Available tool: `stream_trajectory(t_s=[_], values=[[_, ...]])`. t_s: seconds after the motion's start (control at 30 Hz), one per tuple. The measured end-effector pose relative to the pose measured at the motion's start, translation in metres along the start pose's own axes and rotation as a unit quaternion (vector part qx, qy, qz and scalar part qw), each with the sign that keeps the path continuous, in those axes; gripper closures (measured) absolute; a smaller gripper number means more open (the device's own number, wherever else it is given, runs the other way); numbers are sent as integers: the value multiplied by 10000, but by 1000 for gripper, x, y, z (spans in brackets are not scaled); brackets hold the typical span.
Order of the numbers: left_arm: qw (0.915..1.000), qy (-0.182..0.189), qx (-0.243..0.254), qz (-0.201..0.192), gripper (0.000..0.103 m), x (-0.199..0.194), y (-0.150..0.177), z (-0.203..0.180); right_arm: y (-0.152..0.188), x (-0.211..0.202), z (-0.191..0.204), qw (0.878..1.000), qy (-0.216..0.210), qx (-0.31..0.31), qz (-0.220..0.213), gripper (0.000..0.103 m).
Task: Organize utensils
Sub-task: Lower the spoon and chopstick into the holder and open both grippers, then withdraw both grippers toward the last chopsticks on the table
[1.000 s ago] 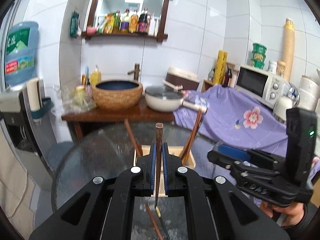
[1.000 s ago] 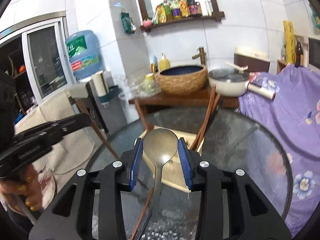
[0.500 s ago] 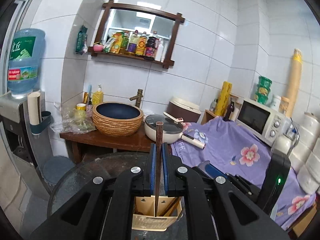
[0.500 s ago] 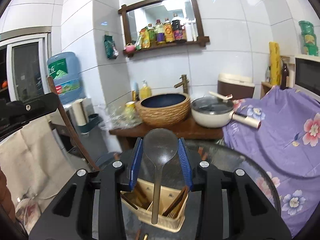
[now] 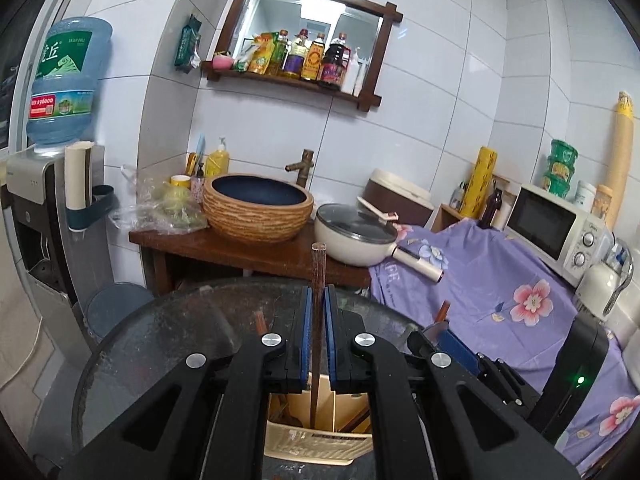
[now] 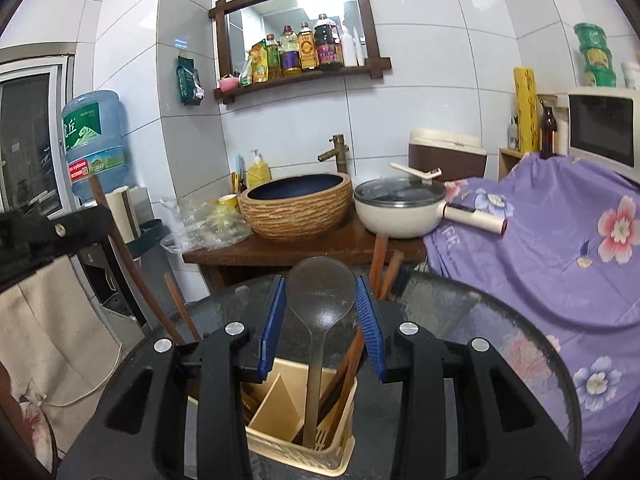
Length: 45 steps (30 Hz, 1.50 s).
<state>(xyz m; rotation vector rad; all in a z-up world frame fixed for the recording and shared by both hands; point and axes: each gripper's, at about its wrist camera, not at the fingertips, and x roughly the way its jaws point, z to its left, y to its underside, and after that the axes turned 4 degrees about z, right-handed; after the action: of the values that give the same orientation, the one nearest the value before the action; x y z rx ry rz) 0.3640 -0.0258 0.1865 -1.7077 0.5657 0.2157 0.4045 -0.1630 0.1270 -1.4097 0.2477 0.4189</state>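
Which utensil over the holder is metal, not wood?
The spoon in the right tongs: grey metal with a round bowl. The left tongs grip a brown wooden chopstick.

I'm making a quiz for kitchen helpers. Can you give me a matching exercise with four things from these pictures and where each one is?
Things:
1. chopstick
2. spoon
3. pan
4. bottles

Places:
A. on the wall shelf by the mirror
B. between the right gripper's pads, handle down in the utensil holder
C. clamped upright in the left gripper
D. on the wooden counter beside the brown basin

Pairs: 1-C, 2-B, 3-D, 4-A
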Motion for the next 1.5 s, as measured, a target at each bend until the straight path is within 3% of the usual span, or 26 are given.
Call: stream_trajectory(t_s=[0.53, 0.77, 0.87, 0.93, 1.0, 1.1, 1.37, 1.5], values=[[9981, 32, 170, 587, 97, 30, 49, 8, 57, 12, 10, 9982, 72, -526, 265, 66], [9980, -18, 366, 517, 97, 29, 55, 6, 67, 13, 11, 9969, 142, -708, 296, 66], [9980, 26, 324, 536, 96, 28, 55, 6, 67, 10, 12, 9970, 134, -717, 261, 59], [9980, 30, 336, 541, 90, 26, 55, 7, 68, 6, 10, 9973, 132, -684, 229, 54], [9982, 52, 305, 519, 75, 24, 56, 8, 69, 1, 9, 9974, 119, -675, 205, 51], [9987, 69, 263, 441, 62, 15, 58, 11, 72, -9, 6, 9975, 65, -684, 142, 46], [9990, -1, 341, 285, 45, -15, 81, 16, 95, -38, 5, 9959, 7, -901, 8, 40], [9977, -143, 414, 525, 45, -19, 107, 24, 115, -47, 3, 9954, -118, -904, 298, 40]])
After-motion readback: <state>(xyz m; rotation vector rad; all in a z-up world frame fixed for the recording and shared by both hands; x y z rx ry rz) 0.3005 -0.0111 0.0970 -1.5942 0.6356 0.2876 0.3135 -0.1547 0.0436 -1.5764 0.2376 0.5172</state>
